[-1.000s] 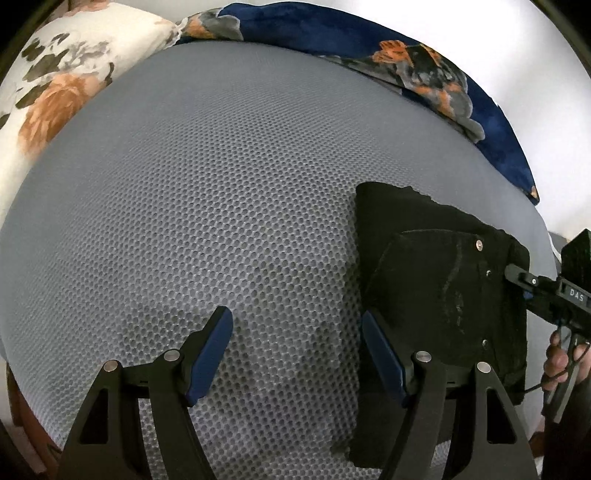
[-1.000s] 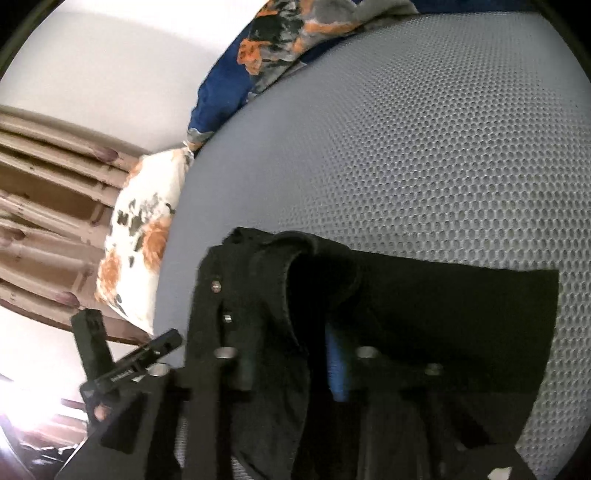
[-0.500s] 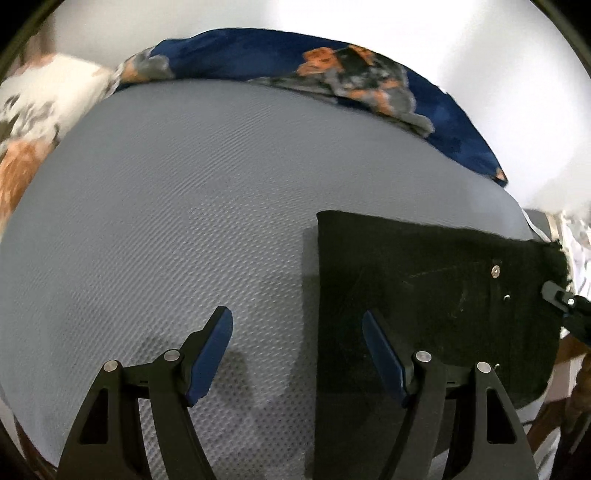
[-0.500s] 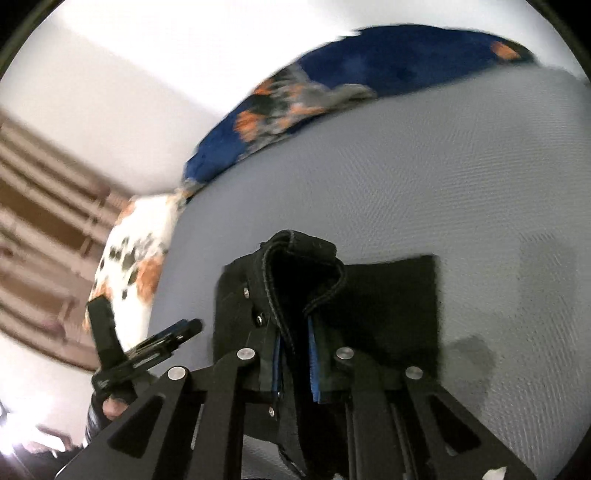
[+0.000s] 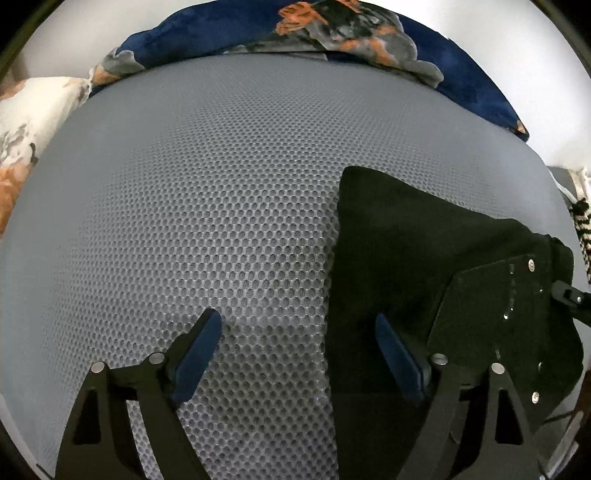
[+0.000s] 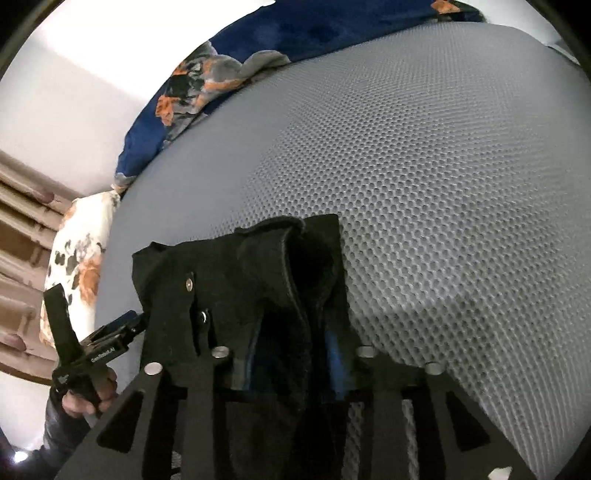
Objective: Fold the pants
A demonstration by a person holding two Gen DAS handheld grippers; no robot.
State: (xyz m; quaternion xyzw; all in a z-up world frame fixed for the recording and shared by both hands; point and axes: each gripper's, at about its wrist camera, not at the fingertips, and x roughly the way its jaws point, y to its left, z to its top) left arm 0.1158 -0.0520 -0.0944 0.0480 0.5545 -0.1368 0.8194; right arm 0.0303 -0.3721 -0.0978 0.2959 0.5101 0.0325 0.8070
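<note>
The black pants lie folded into a compact dark bundle on the grey mesh mattress, near its right-hand edge as the left wrist view shows it, well away from the floral pillow and the blue floral blanket at the far edge.

The left gripper hangs wide open and empty — one blue pad over bare mesh, the other over the bundle's near left edge; its jaws have just been opening further. The right gripper has a thick ridge of black cloth standing up between its blue pads, and its jaws have just been opening too. Whether the pads still press that ridge the frames do not settle; it looks more like a release than a hold.

The risk from here seems to lie in that raised ridge. If the right gripper pulls away with fabric snagged on a pad, the top layer could lift and undo the fold. Left as it is, the hump may spring open — stiff cloth rarely stays flat unpressed.
</note>
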